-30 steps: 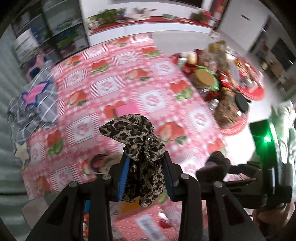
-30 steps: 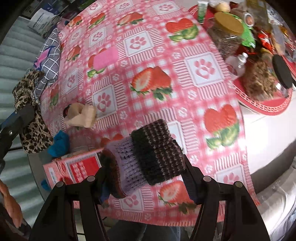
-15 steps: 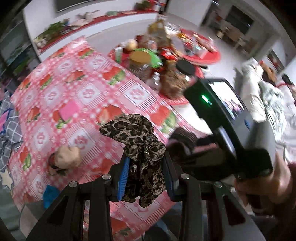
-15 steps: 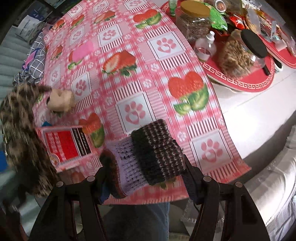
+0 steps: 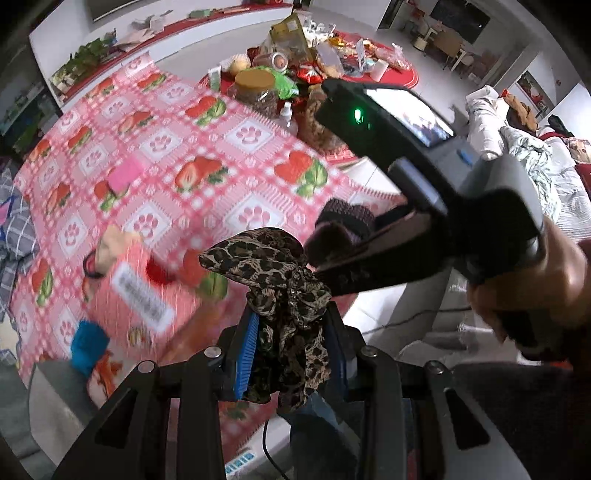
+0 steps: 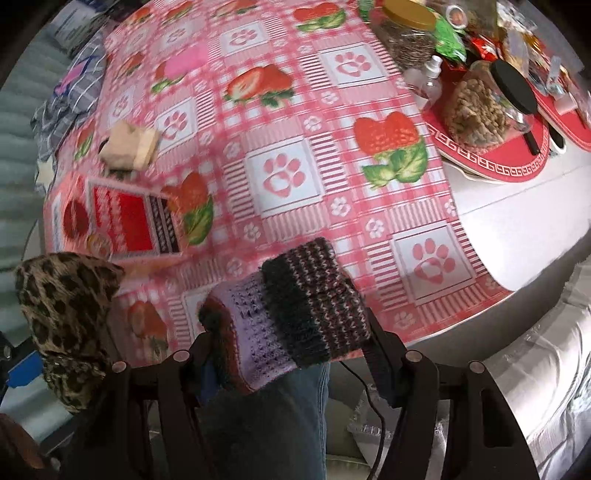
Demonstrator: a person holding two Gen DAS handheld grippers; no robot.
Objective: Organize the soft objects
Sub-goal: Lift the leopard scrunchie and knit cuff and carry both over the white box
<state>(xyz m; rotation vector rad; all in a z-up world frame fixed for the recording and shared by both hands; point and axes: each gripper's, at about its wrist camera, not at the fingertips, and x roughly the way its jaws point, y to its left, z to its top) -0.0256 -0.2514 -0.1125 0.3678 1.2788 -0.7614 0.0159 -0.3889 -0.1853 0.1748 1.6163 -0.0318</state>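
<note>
Above tablecloth (image 6: 295,206), sock (image 6: 295,314) in right tool (image 6: 291,354).

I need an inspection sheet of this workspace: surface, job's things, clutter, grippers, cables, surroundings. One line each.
Surface: strawberry tablecloth covers most of the table.
Job's things: leopard fabric and knitted piece are both held; beige soft item lies on the cloth.
Clutter: red box, jars, snacks on red mats.
Grippers: left gripper shut on leopard fabric; right gripper shut on knitted piece.
Cables: black cable under right gripper.
Surroundings: bedding at right.
</note>
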